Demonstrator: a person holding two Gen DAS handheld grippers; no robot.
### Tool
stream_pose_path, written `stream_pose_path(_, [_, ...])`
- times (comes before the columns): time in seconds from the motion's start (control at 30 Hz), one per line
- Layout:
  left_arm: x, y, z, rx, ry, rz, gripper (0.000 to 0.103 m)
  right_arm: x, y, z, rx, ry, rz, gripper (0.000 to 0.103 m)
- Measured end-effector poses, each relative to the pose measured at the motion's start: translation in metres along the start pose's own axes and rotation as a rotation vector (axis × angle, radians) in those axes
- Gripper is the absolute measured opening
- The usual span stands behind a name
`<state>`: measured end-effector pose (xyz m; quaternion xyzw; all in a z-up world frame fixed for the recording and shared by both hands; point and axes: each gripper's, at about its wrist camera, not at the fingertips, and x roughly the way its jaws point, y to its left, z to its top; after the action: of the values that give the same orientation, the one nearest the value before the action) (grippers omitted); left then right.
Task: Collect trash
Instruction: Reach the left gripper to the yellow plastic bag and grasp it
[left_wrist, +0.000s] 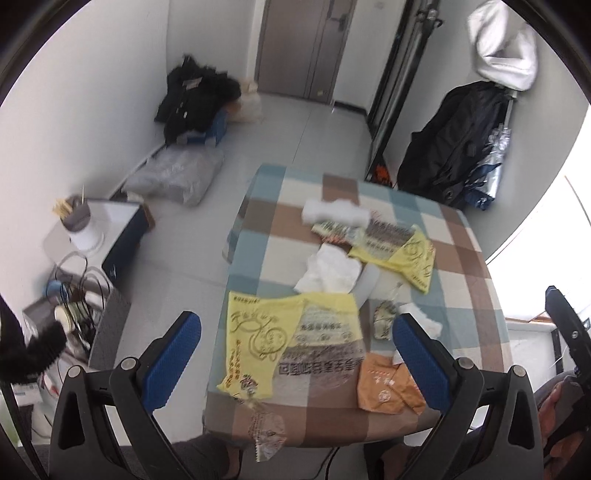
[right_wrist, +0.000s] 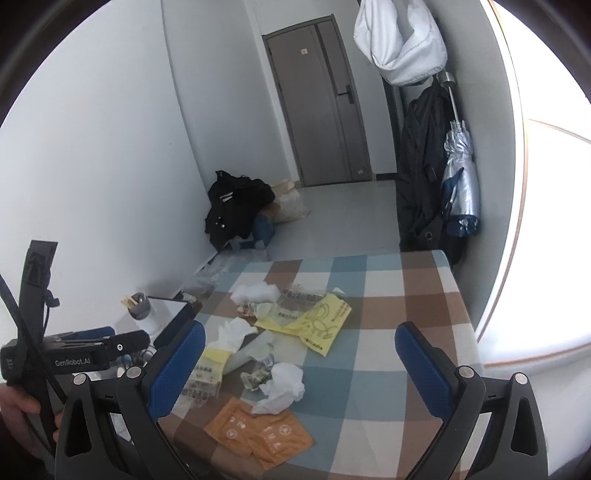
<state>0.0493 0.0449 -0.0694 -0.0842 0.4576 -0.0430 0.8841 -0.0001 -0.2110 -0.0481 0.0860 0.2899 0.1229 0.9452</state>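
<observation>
left claw (left_wrist: 297, 354): spread wide, nothing between the blue pads, hanging above the near left part of the worktop
right claw (right_wrist: 300, 363): also spread wide and empty, above the near edge of the worktop
worktop (left_wrist: 469, 258): covered in a checked cloth of blue, brown and white; trash scattered over its left and middle part
yellow bag (left_wrist: 258, 339): flat, printed, lies at the near left, partly clear plastic with dark print; sits between the left claw's pads in the left wrist view
second yellow bag (right_wrist: 317, 321): farther back toward the middle, lying flat
orange packets (right_wrist: 258, 432): near edge of the worktop, two lying side by side and touching, just beside the near yellow bag
tissue (right_wrist: 282, 384): crumpled white wad, just behind the orange packets
more tissue (left_wrist: 328, 271): bigger white crumple in the middle, between the two yellow bags
white wad (left_wrist: 334, 212): at the far end of the trash pile
small wrapper (left_wrist: 384, 319): crumpled, printed, beside the near tissue
clear wrapper (left_wrist: 267, 432): hangs over the near edge of the worktop
floor stuff: black clothes (right_wrist: 236, 206) heaped by the wall, door (right_wrist: 321, 99) behind
hand (right_wrist: 22, 413): seen at the left edge of the right wrist view, holding the other gripper's handle
</observation>
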Motion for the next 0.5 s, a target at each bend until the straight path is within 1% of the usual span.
stream_pose_path(0.07, [0.009, 0.011, -0.001, -0.04, 0.046, -0.012, 0.102, 0.009, 0.001, 0.001, -0.001, 0.028, -0.003, 0.103])
stream_pose_path(0.1, [0.015, 0.016, -0.002, -0.059, 0.073, -0.018, 0.102, 0.013, 0.002, 0.002, 0.003, 0.022, 0.006, 0.103])
stream_pose_path(0.17, [0.022, 0.022, -0.004, -0.077, 0.102, -0.015, 0.102, 0.02, 0.005, 0.003, 0.005, 0.029, 0.019, 0.103])
stream_pose_path(0.27, [0.031, 0.026, -0.006, -0.06, 0.144, 0.014, 0.102, 0.029, 0.007, 0.003, -0.009, 0.043, 0.025, 0.103])
stream_pose_path(0.37, [0.043, 0.028, -0.008, -0.056, 0.189, 0.008, 0.102, 0.04, 0.005, 0.004, -0.031, 0.077, 0.008, 0.103])
stream_pose_path(0.43, [0.052, 0.028, -0.009, -0.033, 0.212, 0.033, 0.102, 0.045, 0.004, 0.004, -0.029, 0.091, 0.01, 0.103])
stream_pose_path(0.5, [0.06, 0.025, -0.01, -0.001, 0.233, 0.042, 0.102, 0.048, 0.004, 0.005, -0.039, 0.098, 0.006, 0.103])
